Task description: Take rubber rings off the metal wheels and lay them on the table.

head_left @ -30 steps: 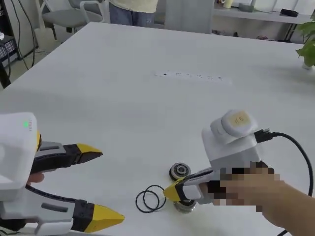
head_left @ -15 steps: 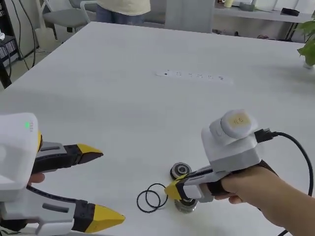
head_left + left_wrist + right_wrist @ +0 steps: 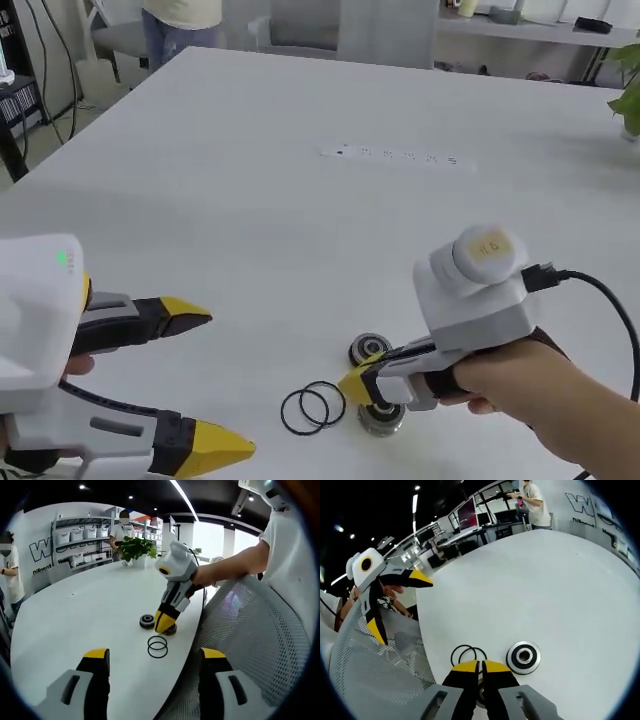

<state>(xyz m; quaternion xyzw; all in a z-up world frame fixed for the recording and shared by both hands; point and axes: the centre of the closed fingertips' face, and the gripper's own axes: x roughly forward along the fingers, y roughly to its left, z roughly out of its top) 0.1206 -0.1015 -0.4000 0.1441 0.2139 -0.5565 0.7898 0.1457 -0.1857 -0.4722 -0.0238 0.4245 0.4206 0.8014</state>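
Note:
Two black rubber rings (image 3: 313, 407) lie overlapping on the white table (image 3: 300, 220). A metal wheel (image 3: 368, 349) with a black rim lies flat just right of them. My right gripper (image 3: 352, 386) is shut, its yellow tips pressed down on a second metal wheel (image 3: 381, 419); any ring between the jaws is hidden. In the right gripper view the shut gripper (image 3: 480, 667) covers that wheel, with the rings (image 3: 468, 654) ahead-left and the free wheel (image 3: 523, 656) to the right. My left gripper (image 3: 215, 382) hovers open at the near left, empty, a hand's width from the rings (image 3: 157, 646).
A white power strip (image 3: 395, 155) lies mid-table. A green plant (image 3: 630, 90) stands at the far right edge. A person (image 3: 180, 20) and chairs are beyond the far left corner. The near table edge runs just below the wheels.
Rings, wheels and both grippers keep their places on the table. The camera has shifted slightly, and the person in the background has walked to the left.

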